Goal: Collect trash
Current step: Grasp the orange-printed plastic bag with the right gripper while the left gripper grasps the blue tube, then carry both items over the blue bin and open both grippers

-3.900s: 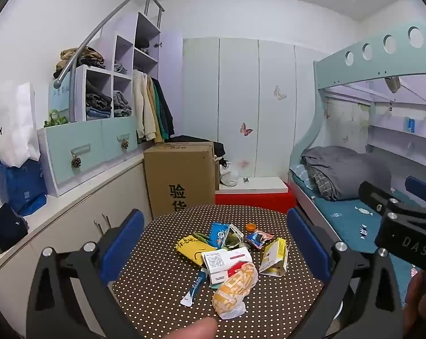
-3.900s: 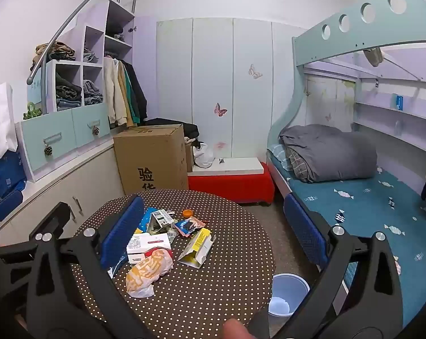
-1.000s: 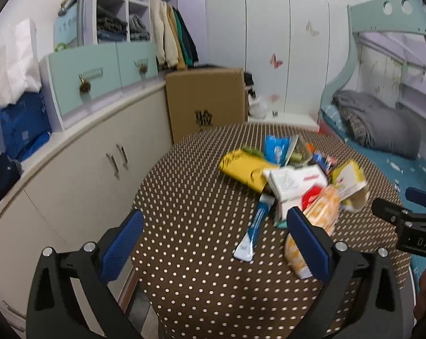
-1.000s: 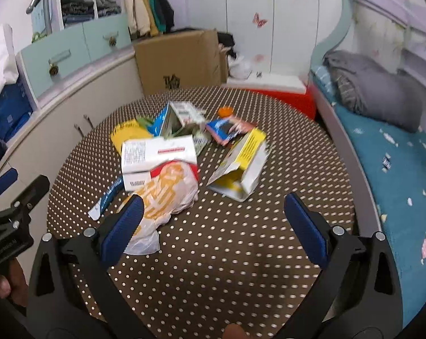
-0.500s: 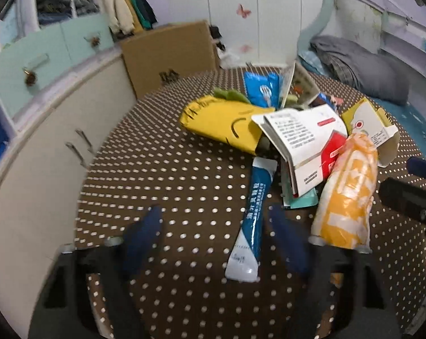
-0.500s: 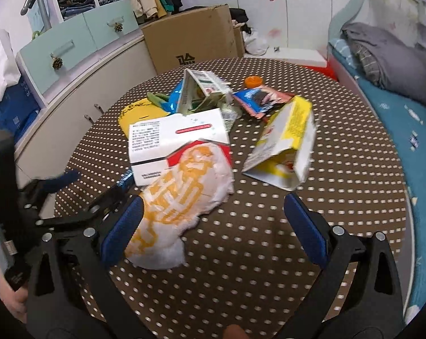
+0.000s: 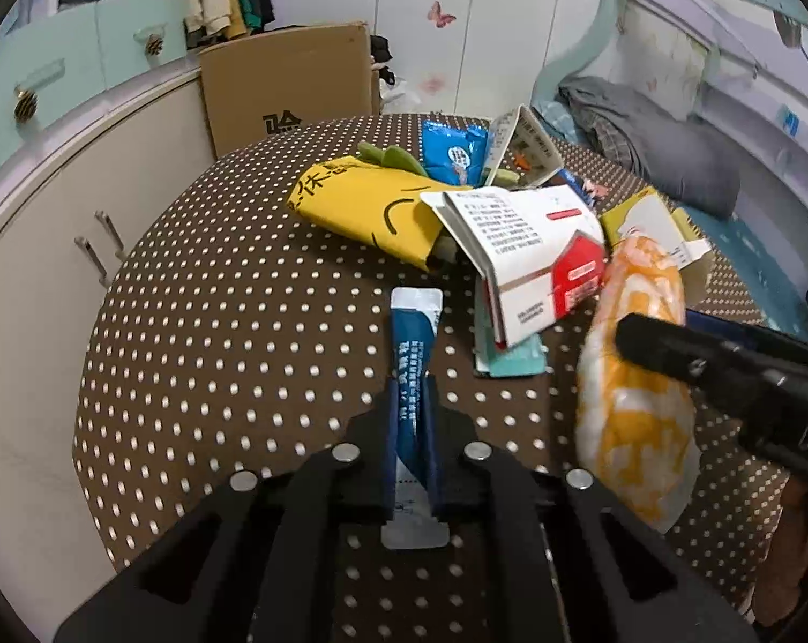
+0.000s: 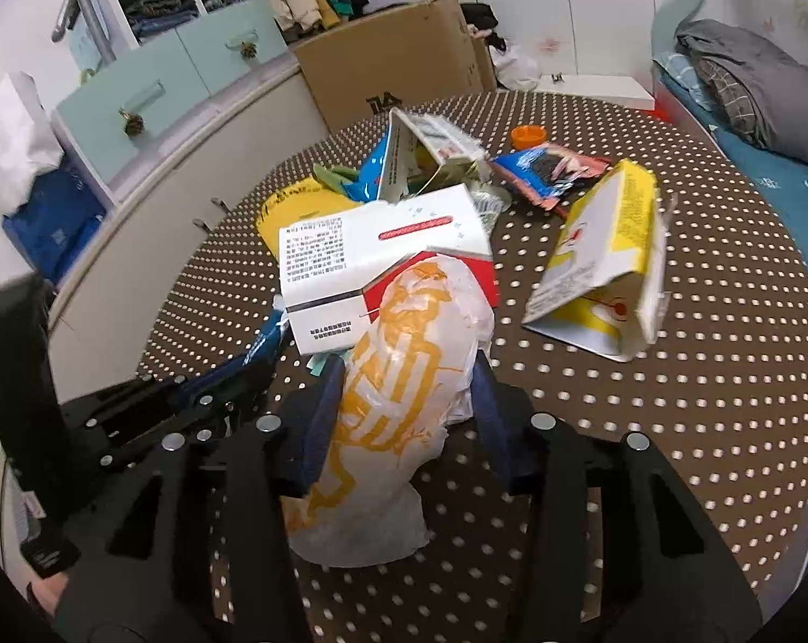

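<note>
A heap of trash lies on a round brown dotted table. My left gripper is shut on a blue stick sachet whose white end pokes out behind the pads. An orange and white plastic bag sits between the pads of my right gripper; its jaws are closing and touch the bag on both sides. Behind it lie a white and red box, a yellow bag, a yellow carton, a blue packet and a snack wrapper.
A cardboard box stands beyond the table's far edge. White cabinets with handles run along the left. A bed with a grey blanket is on the right. An orange cap lies at the far side of the heap.
Both grippers came down and forward to the table. The left one shut on the blue sachet. The right one's jaws closed in on the orange and white bag.
</note>
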Demonstrator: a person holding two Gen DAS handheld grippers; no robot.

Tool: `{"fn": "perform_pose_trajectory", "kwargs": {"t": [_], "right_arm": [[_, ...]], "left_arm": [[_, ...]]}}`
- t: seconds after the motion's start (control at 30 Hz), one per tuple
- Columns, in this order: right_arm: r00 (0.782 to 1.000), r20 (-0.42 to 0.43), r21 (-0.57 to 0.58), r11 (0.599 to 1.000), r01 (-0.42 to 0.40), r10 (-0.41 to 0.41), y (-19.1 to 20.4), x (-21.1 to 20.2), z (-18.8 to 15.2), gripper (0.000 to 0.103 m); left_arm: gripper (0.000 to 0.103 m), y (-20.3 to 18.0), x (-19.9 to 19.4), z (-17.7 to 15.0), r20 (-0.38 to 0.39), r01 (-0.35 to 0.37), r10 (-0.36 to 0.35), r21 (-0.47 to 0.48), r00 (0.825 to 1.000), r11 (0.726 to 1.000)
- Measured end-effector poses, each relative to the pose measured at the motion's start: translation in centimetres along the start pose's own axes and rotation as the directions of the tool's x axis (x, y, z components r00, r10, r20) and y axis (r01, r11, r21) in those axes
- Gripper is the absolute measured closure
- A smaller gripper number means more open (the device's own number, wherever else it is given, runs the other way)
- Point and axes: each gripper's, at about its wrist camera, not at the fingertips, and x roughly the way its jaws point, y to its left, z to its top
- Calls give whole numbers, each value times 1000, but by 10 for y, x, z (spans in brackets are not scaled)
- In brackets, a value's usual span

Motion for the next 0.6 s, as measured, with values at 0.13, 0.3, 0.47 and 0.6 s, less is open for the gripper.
{"fn": "perform_pose_trajectory", "kwargs": {"t": [0.13,0.3,0.47,0.6], "right_arm": [[999,39,9,999,-37,36,-13,-24,0,57],[989,134,30,998,-63,58,-35,-66,9,57],[968,250,49,997,-52,38,-62,-115,26,57],[942,336,75,997,-18,-8,-92,-153,43,57]], "left_arm": [[95,-5,-16,-6,39,5,-3,-34,999,999],[95,-22,-50,0,128,9,-4,-35,992,999],[95,-49,-79,21,214,48,-46,-3,976,999],[95,-84,-94,50,270,94,-105,56,957,994]]}}
